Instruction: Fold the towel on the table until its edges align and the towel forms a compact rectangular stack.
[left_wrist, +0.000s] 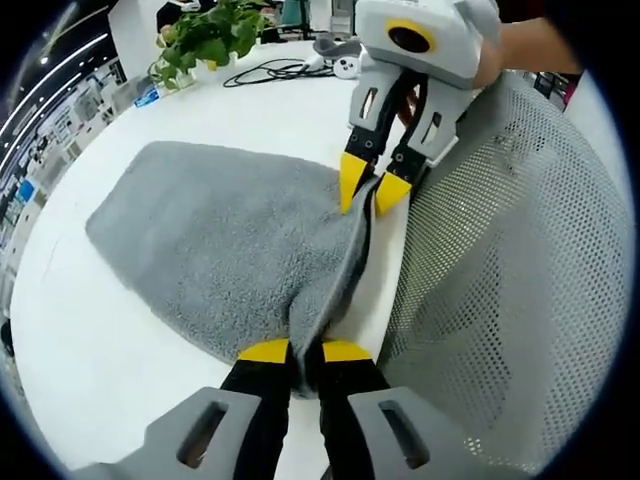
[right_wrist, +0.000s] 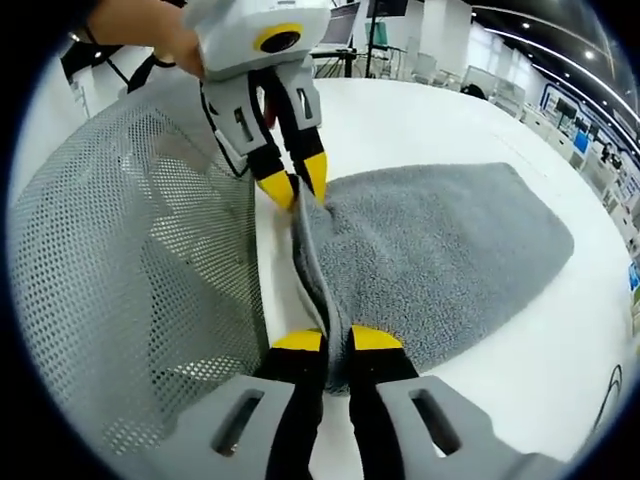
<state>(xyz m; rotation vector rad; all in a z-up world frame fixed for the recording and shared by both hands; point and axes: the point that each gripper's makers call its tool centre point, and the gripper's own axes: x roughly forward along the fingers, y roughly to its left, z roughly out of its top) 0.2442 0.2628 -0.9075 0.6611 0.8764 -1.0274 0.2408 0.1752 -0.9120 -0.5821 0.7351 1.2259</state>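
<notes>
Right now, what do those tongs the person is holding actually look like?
Both match: the left tongs and right tongs have black jaws tipped in yellow, set in pale grey bodies with slotted openings. A bare hand grips one; no sleeve shows.

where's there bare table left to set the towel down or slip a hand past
Bare white table lies beyond the grey towel's far edge, and more between the towel and the potted plant and cables. It is crowded along the near edge, where the left claw and right claw pinch the towel beside the mesh chair back.
</notes>
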